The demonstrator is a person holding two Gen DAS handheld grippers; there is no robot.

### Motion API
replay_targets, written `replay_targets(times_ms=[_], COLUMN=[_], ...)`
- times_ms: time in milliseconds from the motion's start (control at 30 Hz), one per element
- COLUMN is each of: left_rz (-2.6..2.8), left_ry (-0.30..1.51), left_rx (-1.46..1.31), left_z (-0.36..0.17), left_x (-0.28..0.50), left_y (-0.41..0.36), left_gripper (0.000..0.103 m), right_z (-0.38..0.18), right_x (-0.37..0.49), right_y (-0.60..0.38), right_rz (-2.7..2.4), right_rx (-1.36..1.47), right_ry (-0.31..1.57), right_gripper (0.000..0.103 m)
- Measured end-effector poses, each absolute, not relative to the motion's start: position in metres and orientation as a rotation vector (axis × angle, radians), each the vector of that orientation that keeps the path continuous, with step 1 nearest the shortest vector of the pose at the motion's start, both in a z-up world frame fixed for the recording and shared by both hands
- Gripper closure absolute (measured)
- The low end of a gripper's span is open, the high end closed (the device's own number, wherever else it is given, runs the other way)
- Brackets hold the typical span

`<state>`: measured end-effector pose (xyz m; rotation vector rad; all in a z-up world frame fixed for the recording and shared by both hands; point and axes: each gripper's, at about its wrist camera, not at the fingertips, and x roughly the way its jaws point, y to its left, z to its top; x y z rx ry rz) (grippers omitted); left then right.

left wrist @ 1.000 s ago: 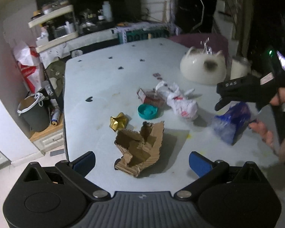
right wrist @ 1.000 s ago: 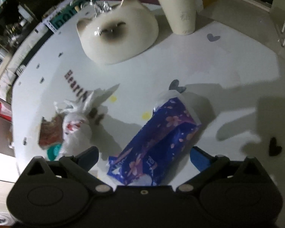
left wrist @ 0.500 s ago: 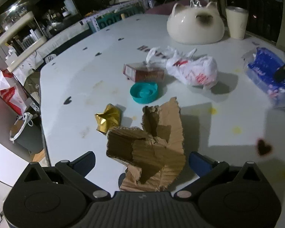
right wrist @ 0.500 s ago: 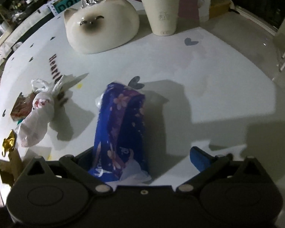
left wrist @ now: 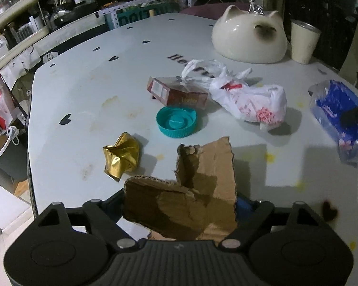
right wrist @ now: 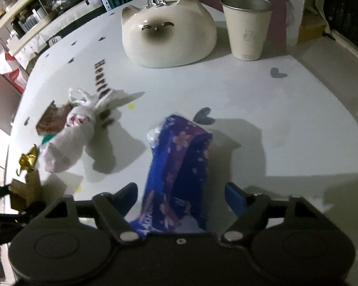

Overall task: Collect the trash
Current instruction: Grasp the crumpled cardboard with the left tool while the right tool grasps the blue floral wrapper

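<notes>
Where torn, brown cardboard, crumpled, creased

You have a cat-shaped ceramic dish on the table. Just beside it stands a cream cup.

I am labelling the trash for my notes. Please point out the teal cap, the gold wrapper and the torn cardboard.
teal cap (left wrist: 176, 122): left wrist view, on its inner face.
gold wrapper (left wrist: 121, 157): left wrist view, middle of the crumpled foil.
torn cardboard (left wrist: 202, 186): left wrist view, on the flat brown panel.
</notes>
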<state>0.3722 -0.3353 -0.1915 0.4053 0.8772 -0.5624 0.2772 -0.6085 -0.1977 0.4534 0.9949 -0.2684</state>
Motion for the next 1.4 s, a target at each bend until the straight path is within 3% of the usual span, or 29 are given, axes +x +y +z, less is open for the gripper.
replay_targets(times_ms=[133, 333, 533, 1400], left_rz=[-0.528, -0.48, -0.457, -0.344], left_ry=[0.881, 0.918, 0.967, 0.94], left_rx=[0.348, 0.299, 0.221, -0.03], left_z=[-0.184, -0.179, -0.173, -0.094], left_x=[0.373, 0.37, 0.353, 0.237], left_y=[-0.333, -0.33, -0.324, -0.261], left_gripper=[0.036, 0.042, 0.046, 0.047], right_z=[-0.197, -0.198, -0.193, -0.123], right_x=[0.278, 0.272, 0.255, 0.178], right_y=[-0.603, -0.595, -0.591, -0.494], right_rz=[-0.252, -0.241, -0.238, -0.081], right_rx=[0.46, 0.446, 0.454, 0.276], right_ry=[0.995, 1.012, 1.013, 0.91], right_gripper=[0.042, 0.071, 0.09, 0.094])
